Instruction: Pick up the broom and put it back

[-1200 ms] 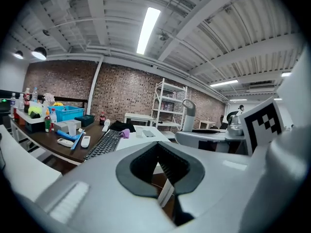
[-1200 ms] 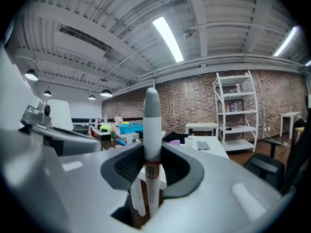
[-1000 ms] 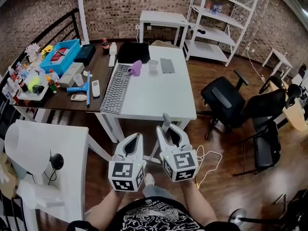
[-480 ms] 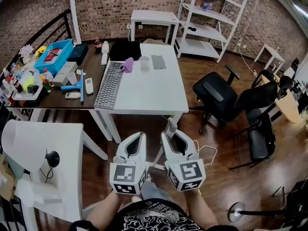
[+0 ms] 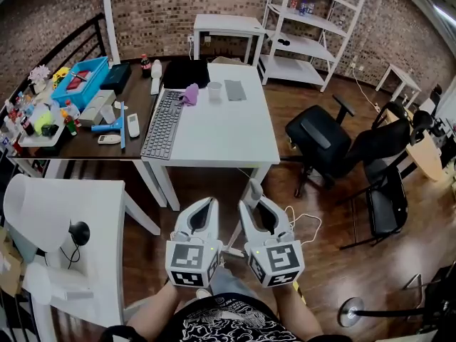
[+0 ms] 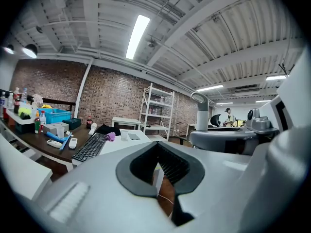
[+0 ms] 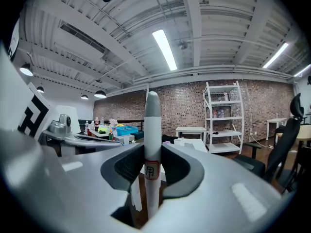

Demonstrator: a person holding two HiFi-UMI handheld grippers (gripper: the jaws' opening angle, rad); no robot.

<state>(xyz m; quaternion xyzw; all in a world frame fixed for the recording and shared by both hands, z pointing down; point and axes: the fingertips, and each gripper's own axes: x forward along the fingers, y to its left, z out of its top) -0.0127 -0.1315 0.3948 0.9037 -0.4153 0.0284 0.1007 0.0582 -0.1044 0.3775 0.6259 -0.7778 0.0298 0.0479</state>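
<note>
One step looks done: broom (image 7: pixel 151 115) picked up. Right tongs (image 5: pixel 255 204) clenched on broom stick. Stick upright, top poking above tongs. Brush end not seen. Left tongs (image 5: pixel 206 205) pinched together, nothing inside. Both held low over floor (image 5: pixel 313 276), near white surface (image 5: pixel 214 137). Left to do, I think: carry broom to its place, let go. Place not seen.

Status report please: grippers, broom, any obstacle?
Right gripper shut on white broom handle with grey tip, upright. Left gripper shut, empty. White table ahead.
</note>
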